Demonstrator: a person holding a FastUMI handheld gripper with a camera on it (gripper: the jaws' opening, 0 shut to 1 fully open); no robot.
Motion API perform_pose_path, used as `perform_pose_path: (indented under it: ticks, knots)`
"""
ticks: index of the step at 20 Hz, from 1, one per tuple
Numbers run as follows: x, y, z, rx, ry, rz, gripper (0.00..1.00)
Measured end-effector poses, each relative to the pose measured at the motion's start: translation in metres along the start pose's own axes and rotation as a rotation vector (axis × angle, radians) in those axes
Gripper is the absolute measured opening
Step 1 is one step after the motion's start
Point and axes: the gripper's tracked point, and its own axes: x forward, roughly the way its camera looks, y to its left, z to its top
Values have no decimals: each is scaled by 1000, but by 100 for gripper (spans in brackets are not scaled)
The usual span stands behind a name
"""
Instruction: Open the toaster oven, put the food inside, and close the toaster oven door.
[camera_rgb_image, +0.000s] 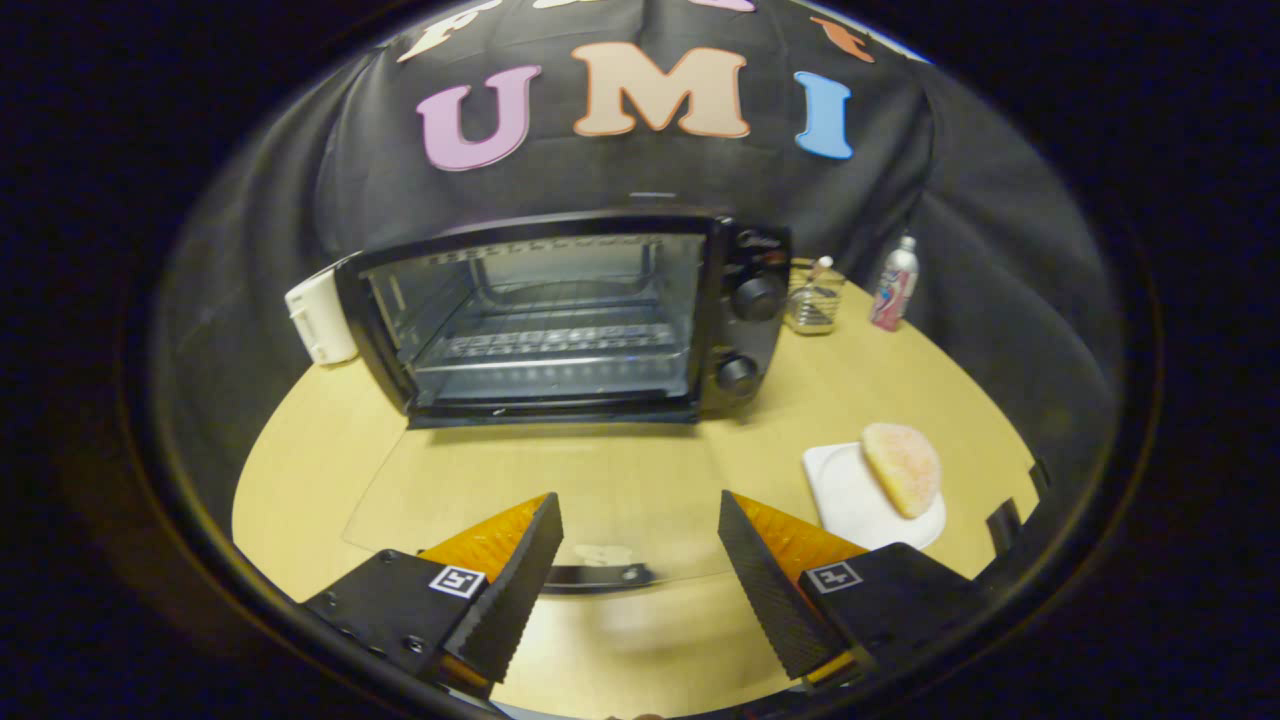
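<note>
One toaster oven (570, 315) is sitting toward the back of the surface (300, 480), its long axis running side to side and its open mouth facing the gripper (640, 570). Its glass door (520, 500) is lying folded down flat on the surface, reaching out toward the fingers, with the dark door handle (600, 576) showing at its near edge between the fingertips. Two knobs (757, 297) are sitting one above the other on the oven's right panel. One wire rack (555, 345) is lying inside.

One piece of food (903, 468), a round sugared bun, is resting tilted on one white plate (850, 500), ahead of the right finger and right of the door.

The gripper is hovering low over the door's near edge, level and pointing at the oven. Its two fingers are standing wide apart, gripping nothing.

Beyond the oven's right side, one glass jar (814, 300) and one can (894, 284) are standing upright.
</note>
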Motion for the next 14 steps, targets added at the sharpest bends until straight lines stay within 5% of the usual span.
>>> perform_pose_path:
  ticks: [9, 14]
  knots:
    - [29, -168, 17, 40, 11, -315, 100]
    - [54, -219, 4, 76, 61, -375, 100]
